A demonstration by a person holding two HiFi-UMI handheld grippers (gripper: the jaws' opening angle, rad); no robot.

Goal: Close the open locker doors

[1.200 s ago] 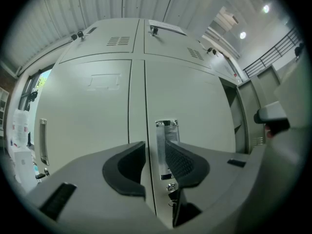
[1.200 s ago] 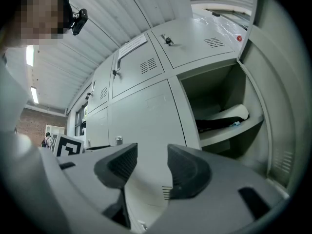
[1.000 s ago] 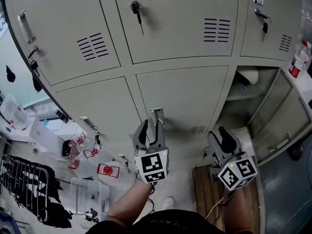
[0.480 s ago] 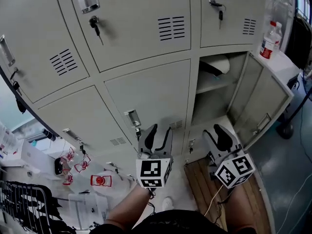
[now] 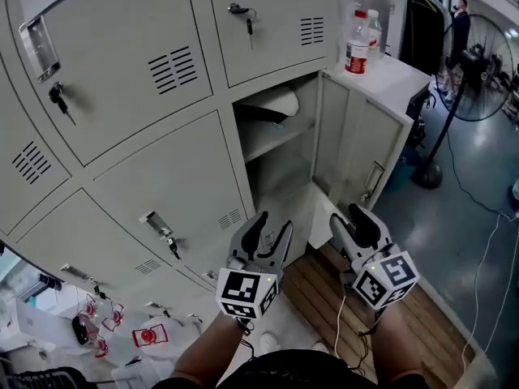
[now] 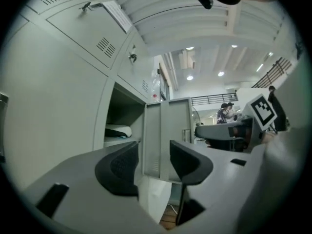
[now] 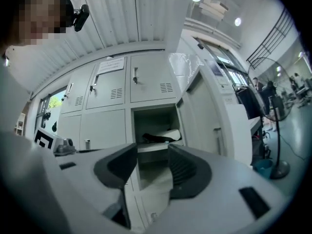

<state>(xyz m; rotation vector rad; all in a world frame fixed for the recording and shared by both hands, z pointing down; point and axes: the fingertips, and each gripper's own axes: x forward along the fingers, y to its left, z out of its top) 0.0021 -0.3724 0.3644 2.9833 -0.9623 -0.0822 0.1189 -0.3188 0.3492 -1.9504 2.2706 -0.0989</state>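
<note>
The open pale-grey sheet-metal locker door (image 5: 354,148) stands swung out to the right of its lower compartment (image 5: 272,148), ahead of both claws. It looks light, stiff and free on its hinge, so a flat push near the free edge by its handle (image 5: 374,181) should serve better than a grasp. The left claw (image 5: 272,227), whose jaws have just been opening, stands parted and empty, and the right claw (image 5: 353,220) is likewise parted, touching nothing.
</note>
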